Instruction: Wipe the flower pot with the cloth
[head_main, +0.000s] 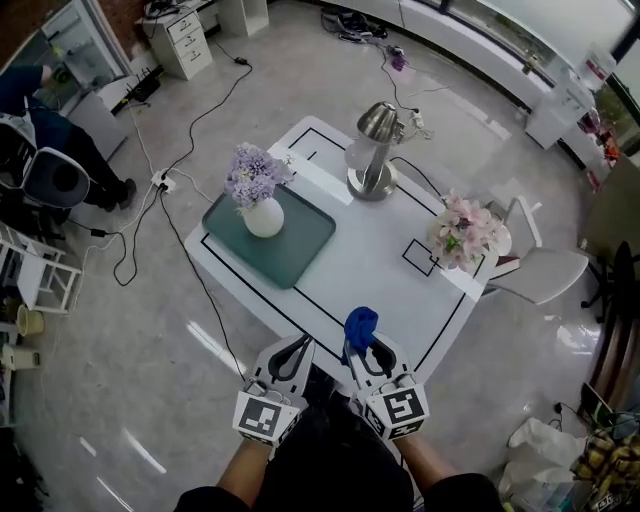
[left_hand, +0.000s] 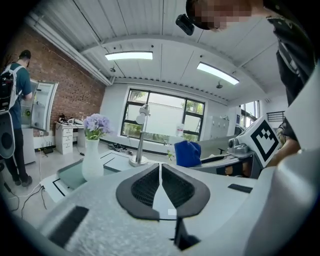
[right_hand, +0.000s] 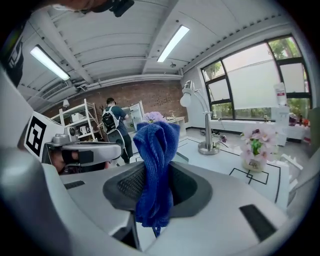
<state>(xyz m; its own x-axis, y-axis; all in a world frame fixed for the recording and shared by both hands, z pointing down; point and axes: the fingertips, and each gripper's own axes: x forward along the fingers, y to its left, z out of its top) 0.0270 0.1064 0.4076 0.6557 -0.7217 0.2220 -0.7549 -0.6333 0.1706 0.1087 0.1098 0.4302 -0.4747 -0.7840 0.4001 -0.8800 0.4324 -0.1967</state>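
A white flower pot (head_main: 264, 217) with purple flowers stands on a green tray (head_main: 300, 250) at the table's left; in the left gripper view the flower pot (left_hand: 92, 160) shows at left. A blue cloth (head_main: 359, 326) is bunched upright between the jaws of my right gripper (head_main: 362, 350), which is shut on it near the table's front edge. The cloth (right_hand: 156, 170) fills the middle of the right gripper view. My left gripper (head_main: 291, 358) hangs beside it, shut and empty, short of the table. Both are well apart from the pot.
A silver desk lamp (head_main: 375, 150) stands at the table's back. A pot of pink flowers (head_main: 466, 233) sits at the right edge, with a white chair (head_main: 545, 272) beyond. Cables (head_main: 150, 200) cross the floor at left. A person (head_main: 45, 130) stands far left.
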